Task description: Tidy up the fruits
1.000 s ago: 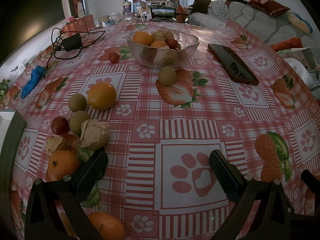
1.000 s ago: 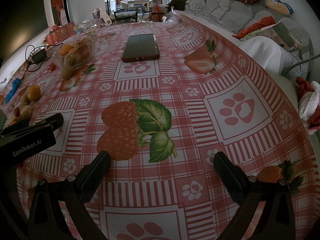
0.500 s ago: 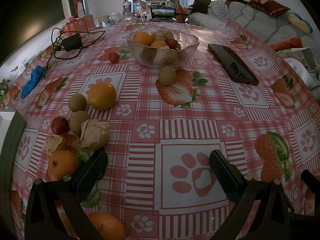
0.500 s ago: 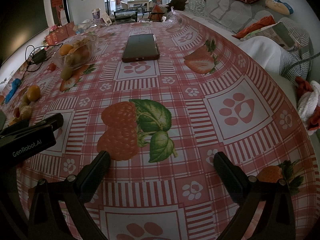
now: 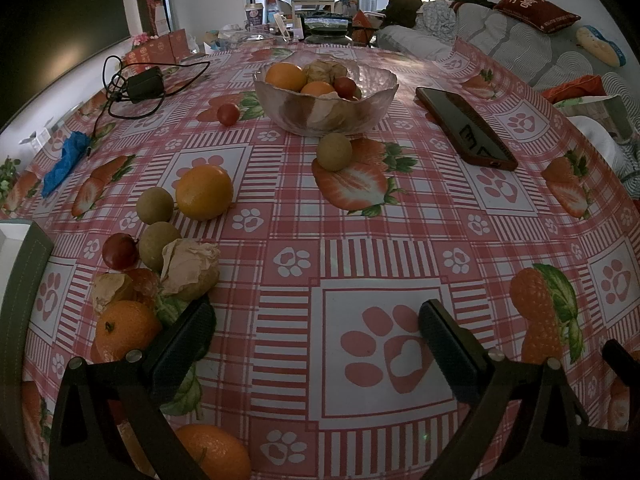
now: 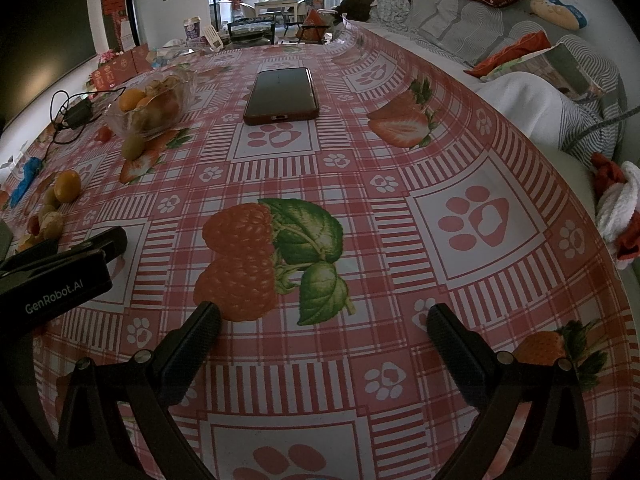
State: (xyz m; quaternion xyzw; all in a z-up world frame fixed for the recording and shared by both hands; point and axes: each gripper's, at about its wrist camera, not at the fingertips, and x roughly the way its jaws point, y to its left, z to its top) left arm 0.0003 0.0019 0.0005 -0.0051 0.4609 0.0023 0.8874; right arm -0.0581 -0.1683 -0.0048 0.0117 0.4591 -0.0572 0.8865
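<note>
- While loose fruit (image 5: 176, 264) clusters near our left gripper (image 5: 316, 340), away from the glass bowl (image 5: 326, 98), both jaws stand wide open, empty
- We risk nudging round fruit off the tablecloth (image 5: 360, 240)
- Our right gripper (image 6: 324, 340) idles beside the phone (image 6: 282, 94)

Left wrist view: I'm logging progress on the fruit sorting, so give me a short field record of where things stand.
bowl: glass bowl, holds oranges, a red fruit, husked fruit
loose fruit near bowl: round tan fruit, small red fruit
loose cluster: beside left finger, includes large orange
left gripper: open, empty
right gripper: open, empty
non-fruit: phone, charger
</note>
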